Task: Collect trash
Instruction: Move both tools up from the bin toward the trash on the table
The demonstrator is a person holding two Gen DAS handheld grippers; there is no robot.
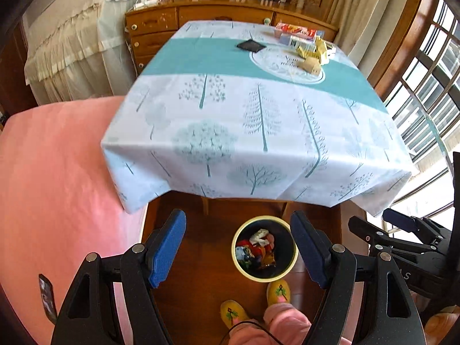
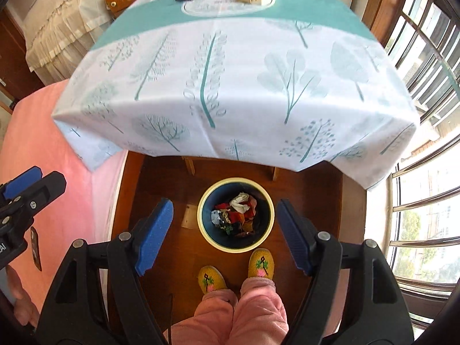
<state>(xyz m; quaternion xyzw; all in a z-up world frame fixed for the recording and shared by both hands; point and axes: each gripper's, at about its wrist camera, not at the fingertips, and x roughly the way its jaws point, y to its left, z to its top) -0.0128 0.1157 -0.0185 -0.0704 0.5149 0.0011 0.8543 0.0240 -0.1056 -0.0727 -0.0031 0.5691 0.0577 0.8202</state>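
Left gripper (image 1: 238, 247) and right gripper (image 2: 224, 235) both spread, empty; held above waste bin (image 2: 207, 237) on the floor, suited to dropping wrappers (image 2: 235, 212); table (image 1: 258, 120) near side bare.

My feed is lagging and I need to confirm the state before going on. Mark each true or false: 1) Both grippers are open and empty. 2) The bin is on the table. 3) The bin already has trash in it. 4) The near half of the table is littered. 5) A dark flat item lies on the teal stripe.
1) True: left gripper and right gripper stand open with nothing between the fingers.
2) False: the bin stands on the floor, by the slippers.
3) True: crumpled trash lies inside.
4) False: the table's near half is bare; boxes sit at the far end.
5) True: dark item.
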